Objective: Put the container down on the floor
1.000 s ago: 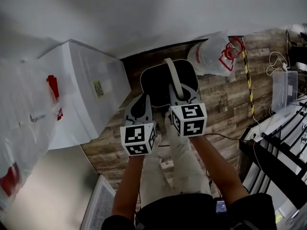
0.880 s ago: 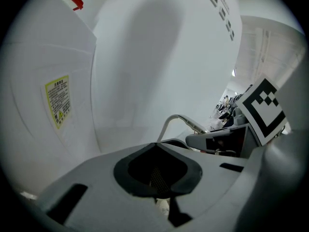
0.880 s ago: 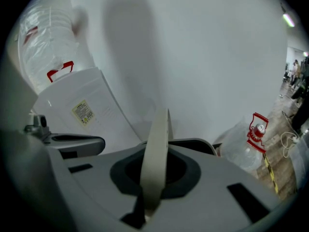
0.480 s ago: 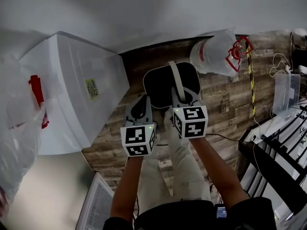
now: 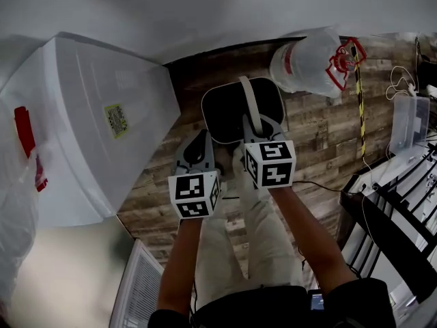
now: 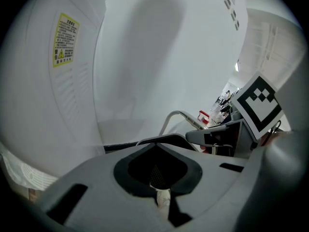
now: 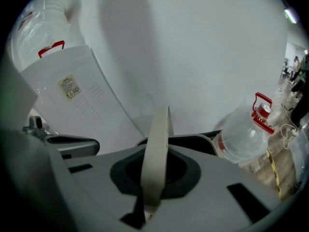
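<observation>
the right tongs (image 5: 258, 132) are clamped shut on the pale strap handle (image 7: 157, 149) of the black container (image 5: 229, 111), which hangs from them just over the wood-plank floor (image 5: 321, 149), between the white appliance (image 5: 89, 128) and the clear water jug (image 5: 306, 63). whether its base touches the planks cannot be told. the left tongs (image 5: 196, 154) are closed too, with nothing in them, poised beside the container's near rim.

to do this well, lower it straight down by the handle, keeping the tub level so one edge does not land first and tip it. hold the grip until the handle goes slack, then open and lay the handle over. the left tongs could steady the rim if it swings.

the spot is tight: a white wall (image 5: 205, 12) behind, the appliance close on the left, the jug close on the right, a dark rack (image 5: 403, 203) further off.
</observation>
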The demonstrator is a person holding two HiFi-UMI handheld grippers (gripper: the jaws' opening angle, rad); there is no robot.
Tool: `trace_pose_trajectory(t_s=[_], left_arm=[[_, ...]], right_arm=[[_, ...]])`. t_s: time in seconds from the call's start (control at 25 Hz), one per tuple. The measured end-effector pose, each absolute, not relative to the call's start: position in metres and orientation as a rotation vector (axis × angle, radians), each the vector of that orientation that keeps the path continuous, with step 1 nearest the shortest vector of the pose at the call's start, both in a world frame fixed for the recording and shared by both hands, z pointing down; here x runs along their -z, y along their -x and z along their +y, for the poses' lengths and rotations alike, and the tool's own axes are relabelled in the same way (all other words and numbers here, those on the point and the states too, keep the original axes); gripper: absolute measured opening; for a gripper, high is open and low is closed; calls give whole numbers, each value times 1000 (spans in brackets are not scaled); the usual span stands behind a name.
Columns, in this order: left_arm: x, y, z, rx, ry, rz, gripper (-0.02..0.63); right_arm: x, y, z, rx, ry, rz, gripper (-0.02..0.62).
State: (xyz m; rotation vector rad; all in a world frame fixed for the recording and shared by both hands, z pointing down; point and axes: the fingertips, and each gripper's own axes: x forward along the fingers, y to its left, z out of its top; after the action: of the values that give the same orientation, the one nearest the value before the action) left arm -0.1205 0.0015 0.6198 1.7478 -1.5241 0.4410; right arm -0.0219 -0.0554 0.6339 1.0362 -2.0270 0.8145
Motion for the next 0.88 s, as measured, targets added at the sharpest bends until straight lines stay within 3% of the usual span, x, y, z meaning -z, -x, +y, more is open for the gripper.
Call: trace_pose_trajectory(t_s=[0.88], left_arm=[[-700,116,1,-489,-1739,-1440,18]], right_arm=[[-713,27,-60,-808,-999,-1981,31]])
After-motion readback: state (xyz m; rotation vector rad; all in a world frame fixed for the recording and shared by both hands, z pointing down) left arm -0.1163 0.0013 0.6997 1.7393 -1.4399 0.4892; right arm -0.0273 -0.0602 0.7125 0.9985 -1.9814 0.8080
